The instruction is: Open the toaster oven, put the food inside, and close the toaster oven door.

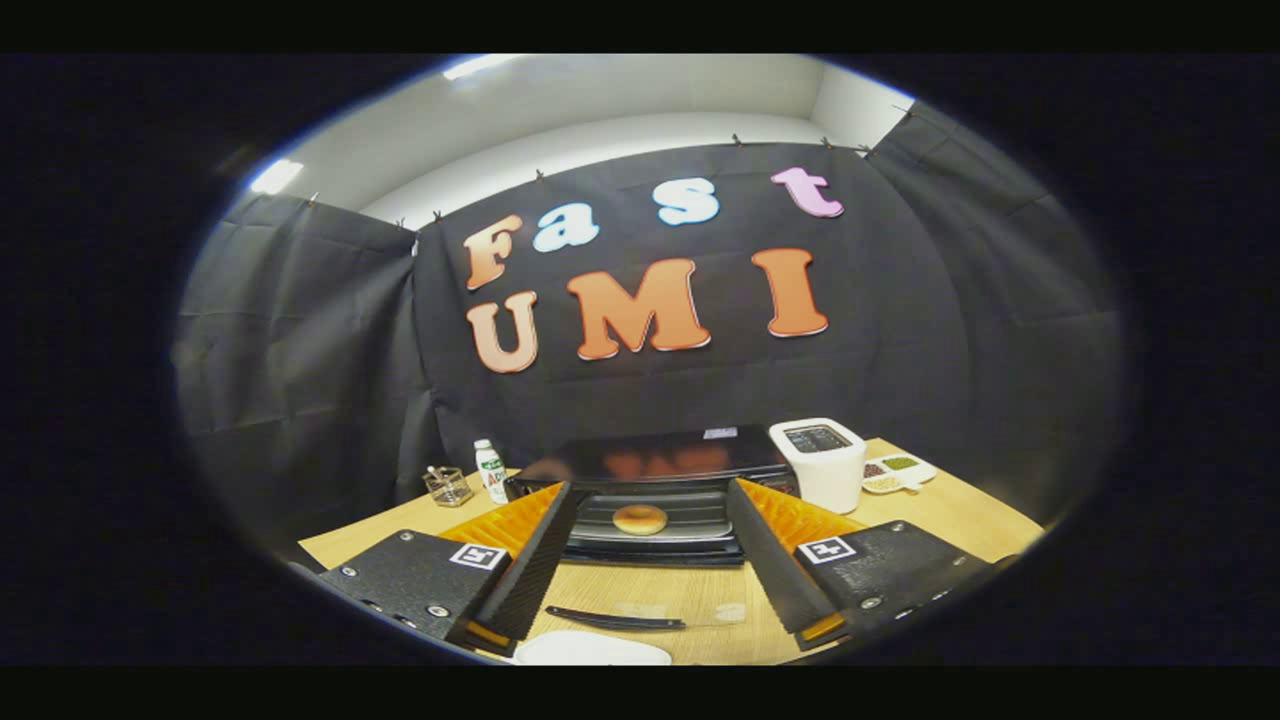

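A black toaster oven stands on the wooden table just beyond my fingers. Its glass door is folded down flat toward me, with its dark handle nearest me. A round golden bun lies on the wire rack inside the oven. My gripper is open, its two fingers spread wide to either side of the oven's mouth with nothing between them. The bun sits ahead of the fingertips, apart from both.
A white appliance stands right of the oven, with a small white dish of seeds beyond it. Left of the oven are a white bottle and a glass holder. A white plate lies close below the door handle.
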